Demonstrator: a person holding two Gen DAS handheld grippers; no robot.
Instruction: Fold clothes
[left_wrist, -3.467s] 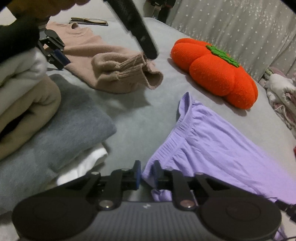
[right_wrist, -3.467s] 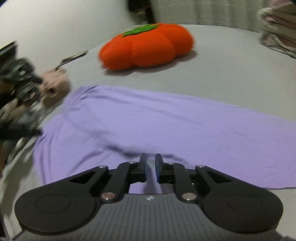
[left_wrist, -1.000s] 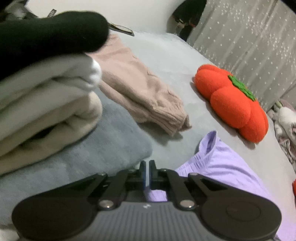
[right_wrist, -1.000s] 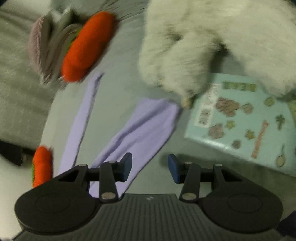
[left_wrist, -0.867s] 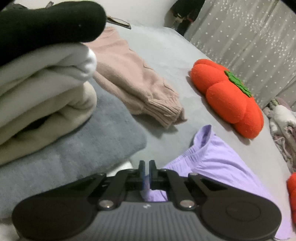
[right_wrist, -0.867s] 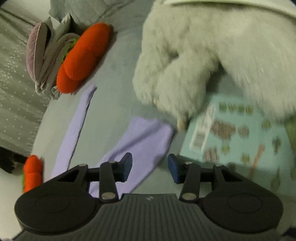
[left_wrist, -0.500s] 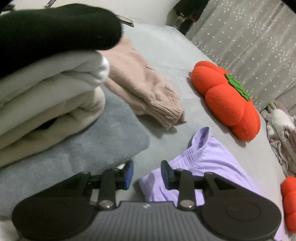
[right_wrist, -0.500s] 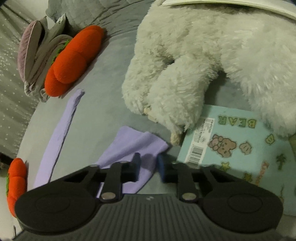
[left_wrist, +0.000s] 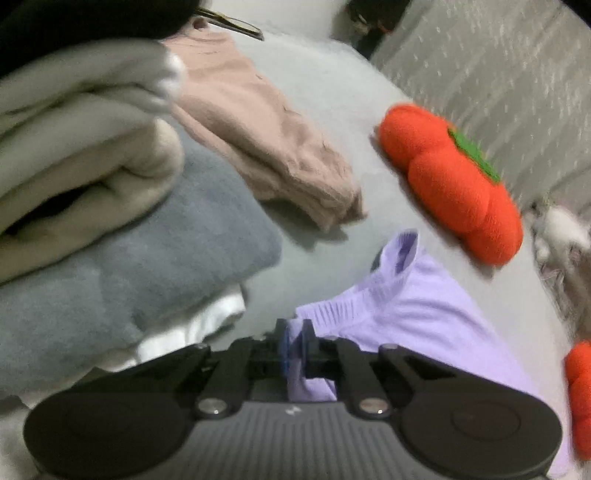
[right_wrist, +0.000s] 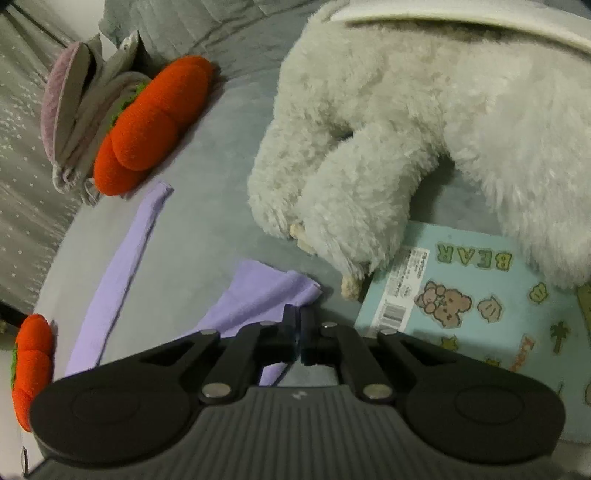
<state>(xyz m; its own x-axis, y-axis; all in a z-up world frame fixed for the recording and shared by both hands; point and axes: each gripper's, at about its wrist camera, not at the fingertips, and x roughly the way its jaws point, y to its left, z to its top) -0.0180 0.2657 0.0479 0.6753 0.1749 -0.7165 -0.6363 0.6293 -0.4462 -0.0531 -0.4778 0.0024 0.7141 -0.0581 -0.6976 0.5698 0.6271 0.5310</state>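
Lilac garment, orange pumpkin cushion, pink sweater, grey bedcover.

Left view: folded stack at 9 o'clock, sweater at 12, cushion at 2, trousers at 5.

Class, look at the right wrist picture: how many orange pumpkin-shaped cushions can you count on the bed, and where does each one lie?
2. One orange cushion lies at upper left beside a folded grey bundle; the other orange cushion sits at the left edge, partly cut off. More may be out of view.
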